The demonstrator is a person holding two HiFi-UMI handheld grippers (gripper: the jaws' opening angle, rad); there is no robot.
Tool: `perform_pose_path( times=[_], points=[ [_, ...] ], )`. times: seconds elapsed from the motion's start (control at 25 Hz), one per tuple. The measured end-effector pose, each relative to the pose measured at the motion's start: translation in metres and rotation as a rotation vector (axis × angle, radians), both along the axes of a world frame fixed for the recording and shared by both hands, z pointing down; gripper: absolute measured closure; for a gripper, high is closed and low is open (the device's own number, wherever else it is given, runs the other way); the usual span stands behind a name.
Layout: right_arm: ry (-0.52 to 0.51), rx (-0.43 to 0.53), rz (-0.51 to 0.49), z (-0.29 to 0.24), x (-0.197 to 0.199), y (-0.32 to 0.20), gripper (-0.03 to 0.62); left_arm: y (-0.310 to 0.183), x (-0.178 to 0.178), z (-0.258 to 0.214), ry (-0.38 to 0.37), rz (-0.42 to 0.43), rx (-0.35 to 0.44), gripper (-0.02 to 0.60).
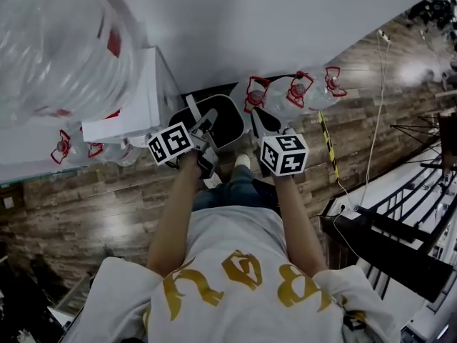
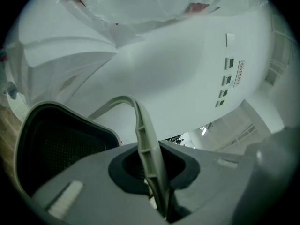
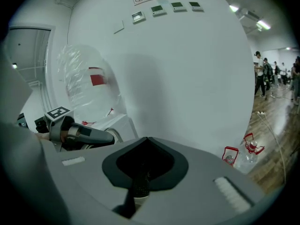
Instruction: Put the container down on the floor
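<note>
A black mesh container (image 1: 227,123) with a grey bail handle (image 1: 193,111) is in front of my feet, close to the white wall. My left gripper (image 1: 206,128) is shut on that handle; in the left gripper view the handle (image 2: 145,139) runs up out of the closed jaws (image 2: 158,205) and the container (image 2: 56,153) hangs at the left. My right gripper (image 1: 257,120) is at the container's right edge. In the right gripper view a thin black mesh strip (image 3: 139,184) sits pinched in its jaws (image 3: 138,193). Whether the container touches the floor is hidden.
Several clear water bottles with red handles (image 1: 296,91) stand by the wall on the wood floor (image 1: 107,206). A big water jug (image 1: 57,48) sits on a white dispenser (image 1: 136,106) at the left. A black metal rack (image 1: 400,227) and cable (image 1: 375,120) are on the right. People (image 3: 262,74) stand far off.
</note>
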State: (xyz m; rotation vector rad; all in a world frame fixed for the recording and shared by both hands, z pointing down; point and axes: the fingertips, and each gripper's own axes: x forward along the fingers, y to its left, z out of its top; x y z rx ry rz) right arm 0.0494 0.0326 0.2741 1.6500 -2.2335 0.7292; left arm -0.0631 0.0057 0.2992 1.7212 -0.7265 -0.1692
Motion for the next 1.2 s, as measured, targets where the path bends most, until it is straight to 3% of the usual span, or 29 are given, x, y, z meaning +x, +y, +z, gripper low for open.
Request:
perform_pose_path(
  times=[0.36, 0.64, 1.2],
  points=[
    [0.004, -0.042, -0.013, 0.021, 0.003, -0.026, 0.569, -0.028, 0.012, 0.005, 0.022, -0.005, -0.005, 0.546],
    [-0.014, -0.073, -0.051, 0.041, -0.002, -0.045, 0.569, -0.033, 0.017, 0.021, -0.022, 0.013, -0.024, 0.546],
    [0.058, -0.192, -0.215, 0.107, -0.001, -0.076, 0.569, -0.064, 0.022, 0.086, -0.078, 0.017, -0.099, 0.549]
  ],
)
